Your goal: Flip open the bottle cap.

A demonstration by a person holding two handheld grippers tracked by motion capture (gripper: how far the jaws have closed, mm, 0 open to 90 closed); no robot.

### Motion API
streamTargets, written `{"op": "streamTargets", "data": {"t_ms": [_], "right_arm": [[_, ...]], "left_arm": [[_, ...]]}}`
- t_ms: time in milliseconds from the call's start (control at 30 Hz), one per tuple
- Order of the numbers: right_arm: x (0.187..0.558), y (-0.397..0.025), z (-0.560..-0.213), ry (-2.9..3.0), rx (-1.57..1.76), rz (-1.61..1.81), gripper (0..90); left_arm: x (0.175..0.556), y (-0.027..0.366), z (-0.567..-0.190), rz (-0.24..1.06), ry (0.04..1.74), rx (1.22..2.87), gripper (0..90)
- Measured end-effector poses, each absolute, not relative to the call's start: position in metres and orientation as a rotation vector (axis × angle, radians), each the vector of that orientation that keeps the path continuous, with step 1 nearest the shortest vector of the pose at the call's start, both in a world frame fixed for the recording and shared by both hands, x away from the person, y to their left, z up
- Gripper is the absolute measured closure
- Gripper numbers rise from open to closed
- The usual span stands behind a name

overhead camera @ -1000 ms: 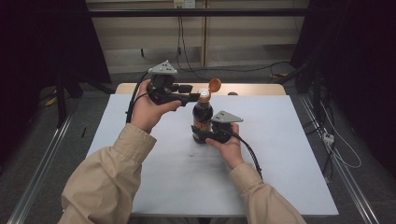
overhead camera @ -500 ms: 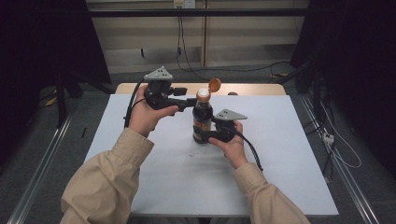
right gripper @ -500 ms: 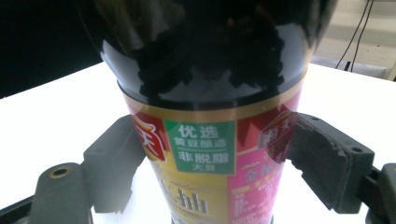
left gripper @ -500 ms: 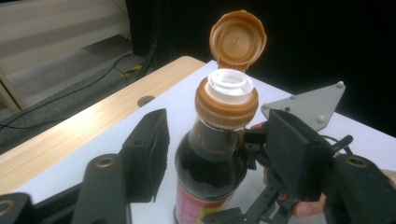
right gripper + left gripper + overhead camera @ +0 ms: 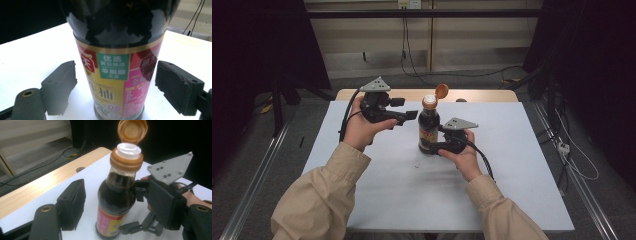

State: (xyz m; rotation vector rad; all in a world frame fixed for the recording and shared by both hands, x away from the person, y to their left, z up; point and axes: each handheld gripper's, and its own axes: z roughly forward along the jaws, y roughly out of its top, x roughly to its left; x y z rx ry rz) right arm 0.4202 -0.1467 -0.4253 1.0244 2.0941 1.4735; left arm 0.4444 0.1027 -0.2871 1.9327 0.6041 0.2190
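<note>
Standing upright near the centre of the white bench, slightly toward twelve o'clock, the dark sauce bottle has its orange flip cap hinged open and tilted back, leaving the white pour spout exposed. The right tongs sit at the bottle's base on its four o'clock side; in the right gripper view the two black pads flank the labelled body with bench showing between each pad and the glass, so these tongs are apart and not clamped. The left tongs hover at the bottle's nine o'clock, level with the neck, also apart; in the left gripper view the near pad stands clear of the shoulder. Judgement: the step in hand is closing the cap while the bottle is steadied. To do it well, the right tongs should close squarely on the label band, low and centred, before any force reaches the cap. The left tongs should then approach from behind the hinge and press the lid downward over the spout, avoiding a sideways push, since a tall narrow bottle would likely tip.
</note>
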Motion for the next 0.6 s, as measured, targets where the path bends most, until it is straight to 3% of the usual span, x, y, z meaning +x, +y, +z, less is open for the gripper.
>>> {"op": "streamTargets", "data": {"t_ms": [600], "right_arm": [[0.412,-0.158,-0.419,2.123,1.02,1.458,11.0]], "left_arm": [[0.444,0.125,-0.316,0.171,0.645,1.892,14.5]]}}
